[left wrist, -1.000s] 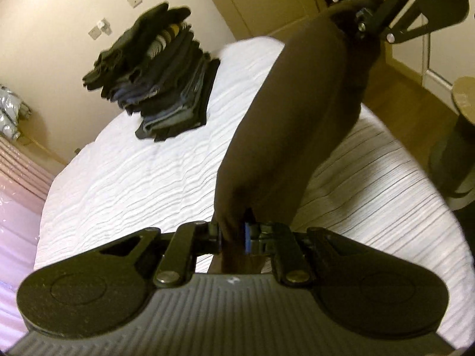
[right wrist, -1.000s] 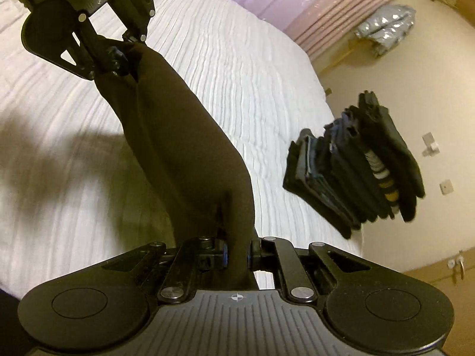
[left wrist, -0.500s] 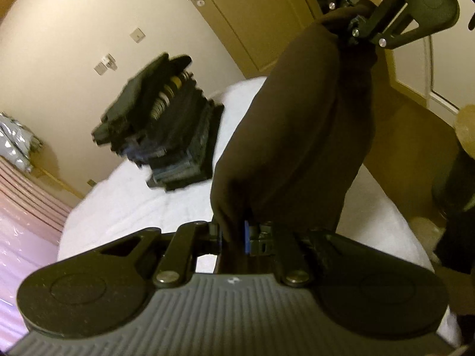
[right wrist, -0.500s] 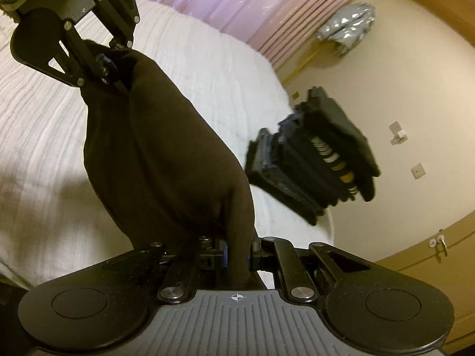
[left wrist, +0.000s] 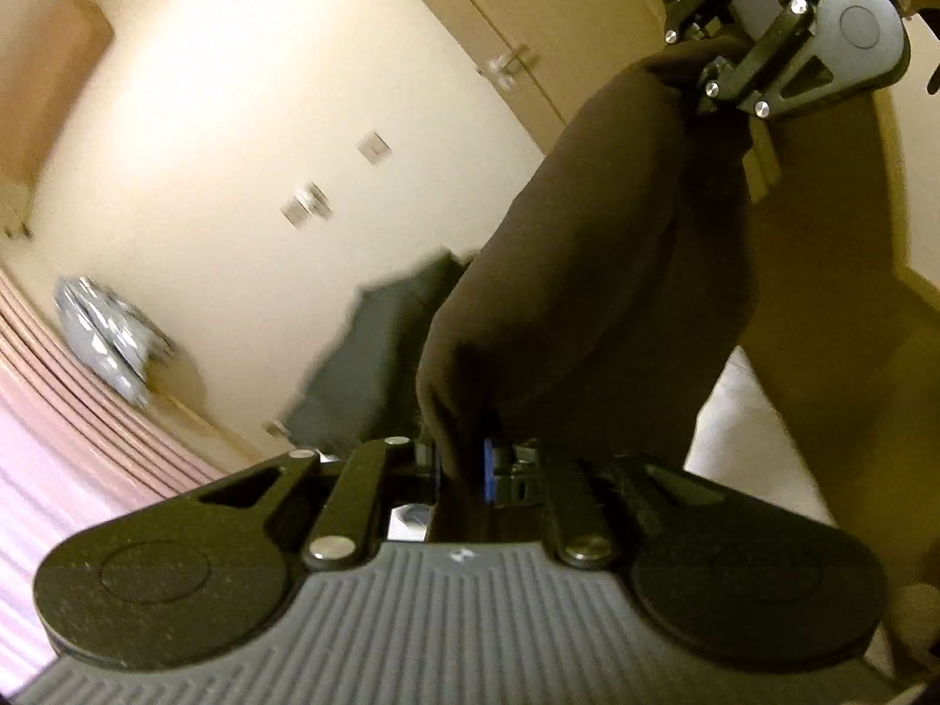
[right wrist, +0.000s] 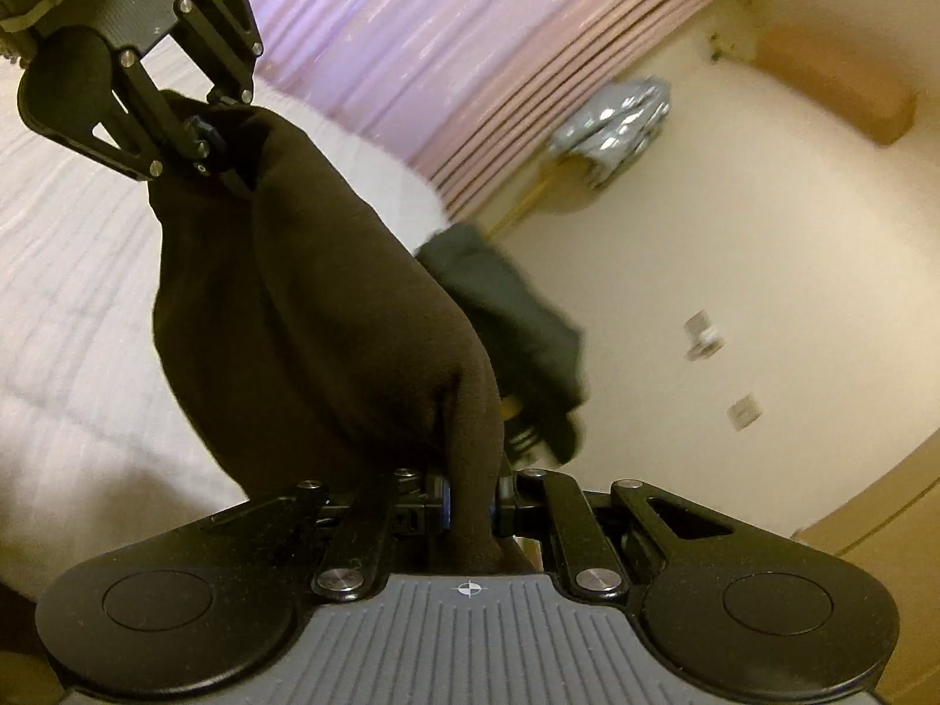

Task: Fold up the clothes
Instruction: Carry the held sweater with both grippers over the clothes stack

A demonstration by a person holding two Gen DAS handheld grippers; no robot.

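Between the two grippers a dark brown garment is stretched, lifted off the white bed — it fills the centre of both frames. At the lower centre of the left view the left gripper is closed tight on one end of the cloth; at the upper right the right gripper is clamped on the other end. Both tools are tilted upward toward the cream wall. A blurred stack of dark folded clothes is partly hidden behind the garment — pink curtains are seen at the upper centre of the right view.
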